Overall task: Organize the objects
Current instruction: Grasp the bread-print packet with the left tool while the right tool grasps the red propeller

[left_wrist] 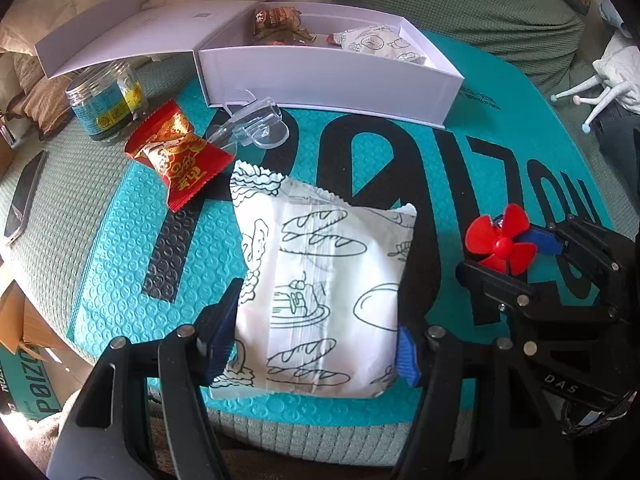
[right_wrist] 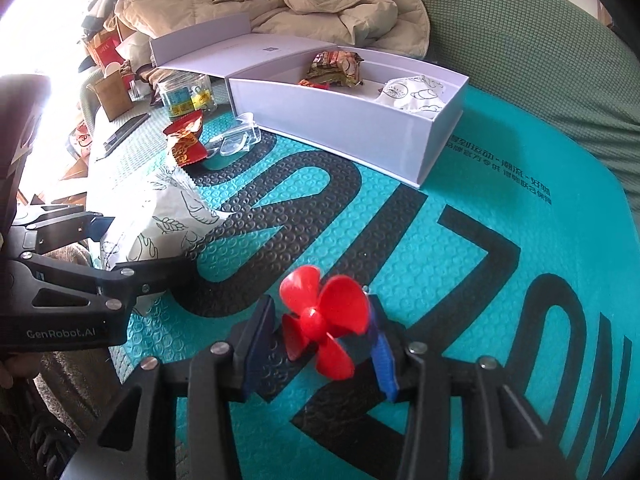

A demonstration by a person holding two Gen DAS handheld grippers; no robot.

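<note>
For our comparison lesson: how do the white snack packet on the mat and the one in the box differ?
The mat packet lies flat between the left gripper fingers; the box packet sits crumpled in the white box, untouched. The mat packet looks larger, perhaps only nearer. Both show black line-drawn breads.

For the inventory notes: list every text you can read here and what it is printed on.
"GenRobot.AI": side of the left gripper.
"POIZON", large black letters, partly covered: teal bubble mailer.
"POIZO", cut off: teal box at the edge.
Too small or blurred: jar label, red candy wrapper, mailer's small print.
</note>
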